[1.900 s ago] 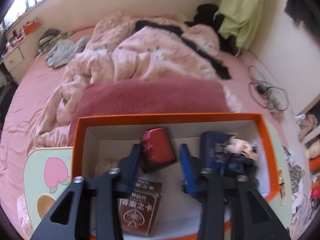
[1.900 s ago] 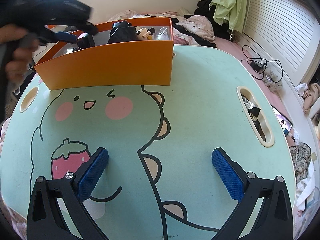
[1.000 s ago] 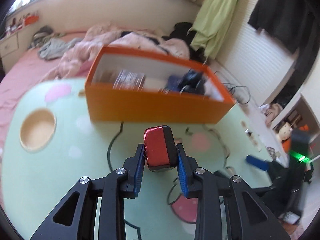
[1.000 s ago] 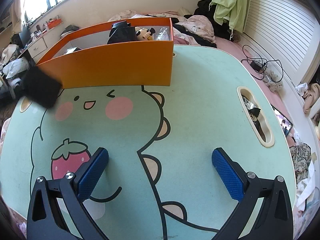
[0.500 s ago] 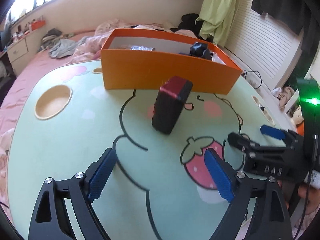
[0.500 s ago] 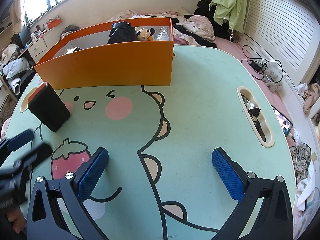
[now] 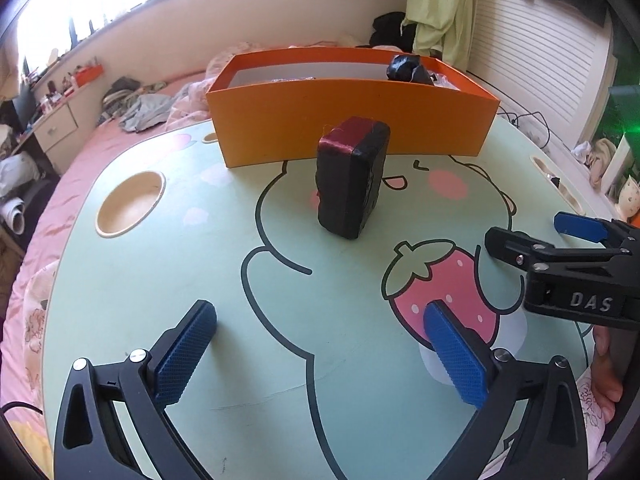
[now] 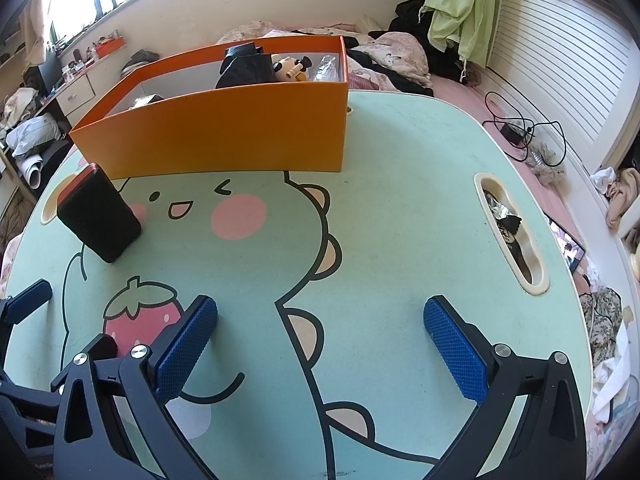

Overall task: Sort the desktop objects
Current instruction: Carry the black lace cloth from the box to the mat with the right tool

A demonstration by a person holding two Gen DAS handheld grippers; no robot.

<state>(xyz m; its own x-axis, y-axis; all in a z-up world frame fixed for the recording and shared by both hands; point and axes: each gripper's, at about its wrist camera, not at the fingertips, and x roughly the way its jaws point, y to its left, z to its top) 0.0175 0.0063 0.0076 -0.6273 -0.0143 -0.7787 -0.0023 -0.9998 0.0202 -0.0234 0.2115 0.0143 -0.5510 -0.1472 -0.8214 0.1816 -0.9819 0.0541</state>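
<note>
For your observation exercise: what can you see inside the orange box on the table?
Inside the orange box: a crumpled black item, a small cartoon figure and something clear and crinkly at one end. The front wall hides the floor and whatever lies lower.

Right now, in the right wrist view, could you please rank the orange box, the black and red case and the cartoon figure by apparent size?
1. orange box
2. black and red case, nearer the camera
3. cartoon figure, partly hidden inside the box
</note>
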